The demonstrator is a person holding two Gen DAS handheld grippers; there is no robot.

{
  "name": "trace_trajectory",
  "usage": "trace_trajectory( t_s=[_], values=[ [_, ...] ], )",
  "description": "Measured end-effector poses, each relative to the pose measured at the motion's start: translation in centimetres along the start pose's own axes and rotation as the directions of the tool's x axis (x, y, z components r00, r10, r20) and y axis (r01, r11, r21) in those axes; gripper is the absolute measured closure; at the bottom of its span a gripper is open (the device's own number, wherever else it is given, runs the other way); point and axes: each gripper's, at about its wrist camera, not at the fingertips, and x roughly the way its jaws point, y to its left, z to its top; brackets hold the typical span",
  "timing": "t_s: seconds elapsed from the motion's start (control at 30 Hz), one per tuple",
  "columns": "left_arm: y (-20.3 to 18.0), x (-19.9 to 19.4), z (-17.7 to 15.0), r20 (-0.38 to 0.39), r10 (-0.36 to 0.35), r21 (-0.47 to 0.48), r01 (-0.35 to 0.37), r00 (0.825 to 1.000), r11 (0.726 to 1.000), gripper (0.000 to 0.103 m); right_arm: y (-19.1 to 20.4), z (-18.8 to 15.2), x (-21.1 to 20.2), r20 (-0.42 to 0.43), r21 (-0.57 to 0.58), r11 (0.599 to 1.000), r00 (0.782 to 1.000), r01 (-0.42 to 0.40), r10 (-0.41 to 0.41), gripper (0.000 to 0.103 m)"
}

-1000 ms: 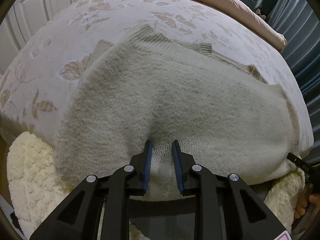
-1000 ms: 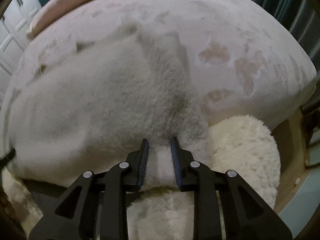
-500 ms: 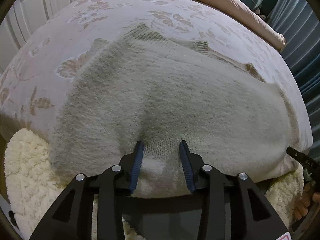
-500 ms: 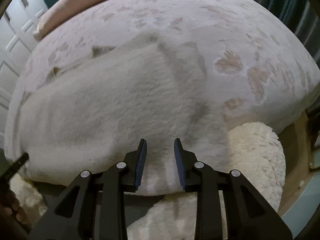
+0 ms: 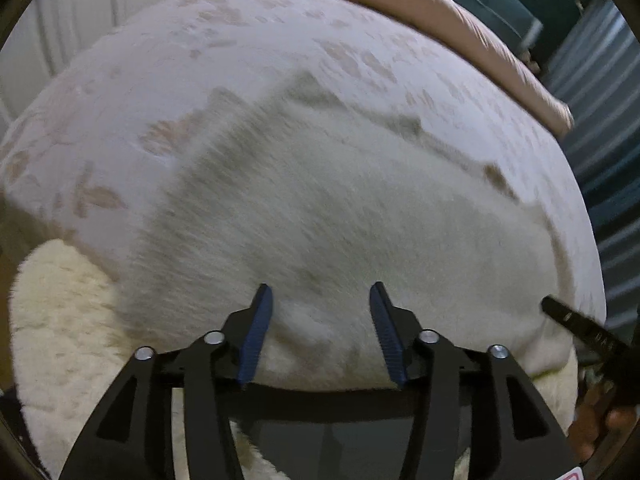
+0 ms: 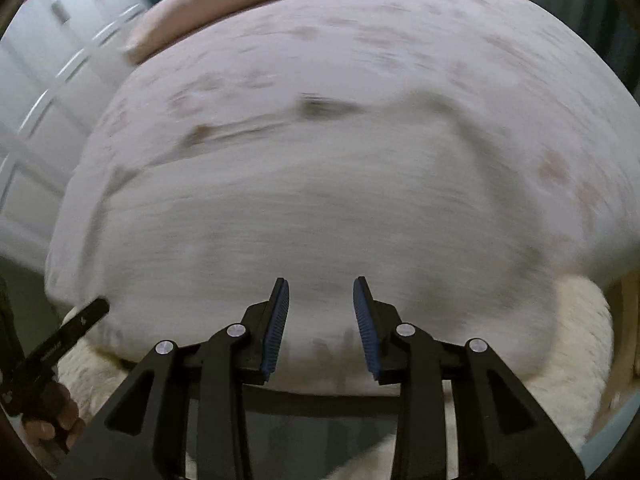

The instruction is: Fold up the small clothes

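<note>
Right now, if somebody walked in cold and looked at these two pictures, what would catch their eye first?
The cream knitted sweater spread flat across the leaf-patterned bedspread fills the middle of both views. In front of it stand the open blue-padded left gripper and right gripper, at the sweater's near edge, gripping nothing. A fluffy white rug lies below the bed.

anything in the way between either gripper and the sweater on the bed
Nothing visible. The left gripper and right gripper are both open right at the near hem of the cream sweater, which lies flat on the patterned bedspread with nothing on top.
</note>
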Motion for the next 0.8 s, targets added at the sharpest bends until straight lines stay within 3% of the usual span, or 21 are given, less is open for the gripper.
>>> trace_trajectory(
  t_s=[0.1, 0.33, 0.53, 0.7, 0.77, 0.8],
  values=[
    [2.4, -1.6, 1.5, 0.059, 0.025, -0.068, -0.021, 0.998, 0.997, 0.039, 4.3, 0.9, 1.6, -0.015, -0.091, 0.995, 0.999, -0.032, 0.031, 0.070],
    [7.9, -0.5, 3.6, 0.048, 0.051, -0.207, -0.040, 0.998, 0.977, 0.039, 10.2, 2.7, 6.1, -0.079, -0.183, 0.982, 0.996, -0.042, 0.028, 0.070],
    [9.1, 3.3, 4.3, -0.013, -0.045, -0.263, 0.040, 0.999, 0.964, 0.038, 11.3, 3.0, 8.4, -0.097, -0.214, 0.977, 0.995, -0.002, -0.019, 0.065],
    [8.5, 4.8, 4.8, 0.007, -0.067, -0.263, 0.066, 0.998, 0.963, 0.027, 11.3, 3.0, 8.6, -0.087, -0.231, 0.973, 0.996, 0.003, -0.024, 0.063],
    [7.8, 4.8, 5.0, 0.009, -0.061, -0.231, 0.061, 0.998, 0.971, 0.028, 11.3, 2.9, 8.8, -0.080, -0.231, 0.973, 0.997, 0.003, -0.022, 0.062],
    [7.6, 4.8, 5.1, 0.009, -0.069, -0.221, 0.069, 0.998, 0.973, 0.035, 11.3, 2.9, 8.8, -0.077, -0.231, 0.973, 0.997, 0.002, -0.020, 0.061]
  ],
)
